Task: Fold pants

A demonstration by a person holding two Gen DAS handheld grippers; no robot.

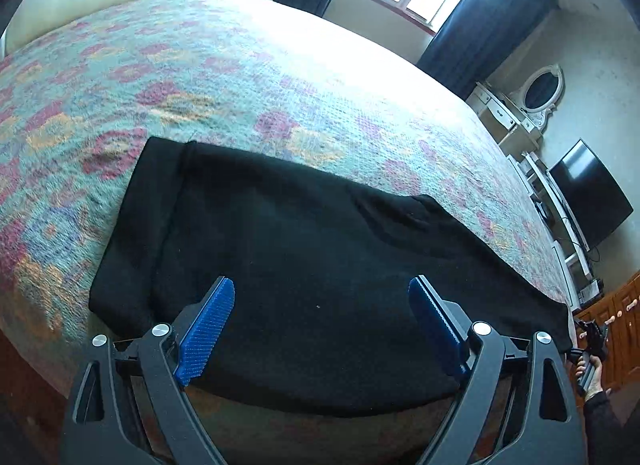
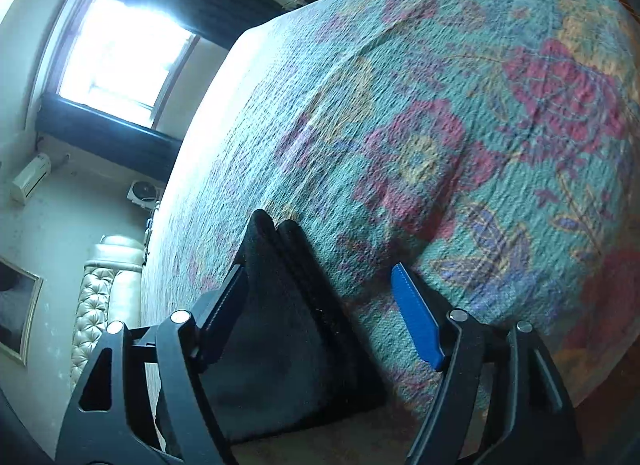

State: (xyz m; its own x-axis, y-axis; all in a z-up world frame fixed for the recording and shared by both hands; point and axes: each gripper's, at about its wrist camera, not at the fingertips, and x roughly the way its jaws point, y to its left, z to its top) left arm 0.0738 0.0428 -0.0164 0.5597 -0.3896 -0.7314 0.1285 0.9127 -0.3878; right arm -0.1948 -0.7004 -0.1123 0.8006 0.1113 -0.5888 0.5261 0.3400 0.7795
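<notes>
1. On the bed (image 1: 248, 77), near its front edge, one pair of black pants (image 1: 304, 249) lies flat on the floral bedspread, already doubled leg over leg, with the waistband end to the left in the left wrist view.
2. Left gripper (image 1: 322, 329) hovers over the pants' near edge, its blue fingers (image 1: 208, 333) spread wide and holding nothing.
3. Right gripper (image 2: 320, 313) is at the narrow leg-cuff end (image 2: 280, 305); its fingers are apart, one each side of the cloth, not pinching it.
4. I judge the fabric soft, thick and limp: light, not fragile, likely to sag and crease if lifted by one point.
5. Best hold: both stacked layers at the cuff corners, pinched together.
6. Count: one pair of pants, two grippers, one bed.
</notes>
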